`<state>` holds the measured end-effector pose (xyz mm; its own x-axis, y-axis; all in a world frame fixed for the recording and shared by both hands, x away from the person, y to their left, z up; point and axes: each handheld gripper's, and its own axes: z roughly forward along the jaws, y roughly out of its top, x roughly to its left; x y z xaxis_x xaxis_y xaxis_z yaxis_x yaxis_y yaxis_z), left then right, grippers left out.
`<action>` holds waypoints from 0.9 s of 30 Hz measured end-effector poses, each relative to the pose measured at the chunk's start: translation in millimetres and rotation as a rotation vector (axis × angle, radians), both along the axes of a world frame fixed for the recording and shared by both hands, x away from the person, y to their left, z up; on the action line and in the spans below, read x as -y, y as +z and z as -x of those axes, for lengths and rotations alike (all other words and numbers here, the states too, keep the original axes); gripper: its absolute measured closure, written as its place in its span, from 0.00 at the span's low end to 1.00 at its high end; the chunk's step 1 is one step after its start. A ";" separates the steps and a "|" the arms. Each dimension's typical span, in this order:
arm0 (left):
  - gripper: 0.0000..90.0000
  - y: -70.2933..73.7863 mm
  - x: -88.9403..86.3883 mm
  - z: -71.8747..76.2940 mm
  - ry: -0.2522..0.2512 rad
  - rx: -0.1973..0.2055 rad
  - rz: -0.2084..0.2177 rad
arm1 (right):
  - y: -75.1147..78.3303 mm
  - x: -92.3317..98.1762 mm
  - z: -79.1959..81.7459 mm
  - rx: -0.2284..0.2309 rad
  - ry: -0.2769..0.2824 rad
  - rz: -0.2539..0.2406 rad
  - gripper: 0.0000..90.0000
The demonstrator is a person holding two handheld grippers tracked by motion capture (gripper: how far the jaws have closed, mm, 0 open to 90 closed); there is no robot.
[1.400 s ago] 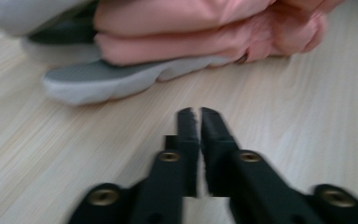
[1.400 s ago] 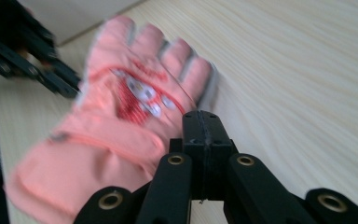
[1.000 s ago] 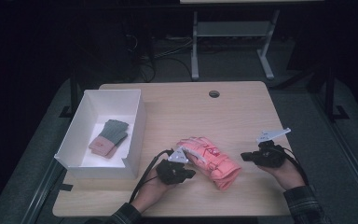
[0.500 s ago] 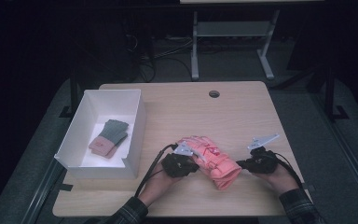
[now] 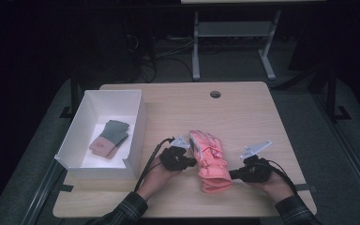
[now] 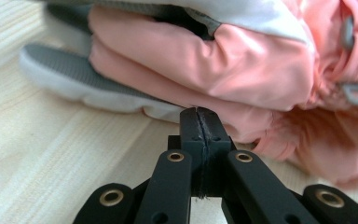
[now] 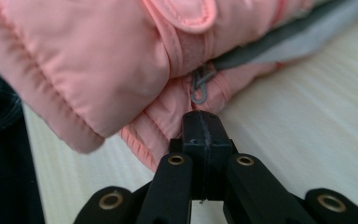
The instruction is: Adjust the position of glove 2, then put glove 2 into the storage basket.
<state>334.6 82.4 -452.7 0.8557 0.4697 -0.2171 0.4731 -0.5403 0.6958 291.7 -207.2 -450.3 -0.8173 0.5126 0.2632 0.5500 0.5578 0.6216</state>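
Your left gripper (image 5: 191,162) and right gripper (image 5: 233,174), both clenched empty, flank the pink gloves (image 5: 209,161) at lower centre; tips just touching fabric.

We seem to work in a dim lab: a bare wooden worktop (image 5: 243,117) on grey carpet (image 5: 309,117), cables (image 5: 154,56) and a metal stand (image 5: 234,33) behind.

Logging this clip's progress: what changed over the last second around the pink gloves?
The right gripper moved in leftward to the pink gloves; the left gripper edged closer too. Both stay shut, gripping nothing. The gloves, the white box and the small gloves in it stayed put.
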 end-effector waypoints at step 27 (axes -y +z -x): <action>0.99 9.4 -10.7 -22.8 0.035 -0.012 0.019 | 2.0 -47.1 22.3 0.043 0.091 -0.010 1.00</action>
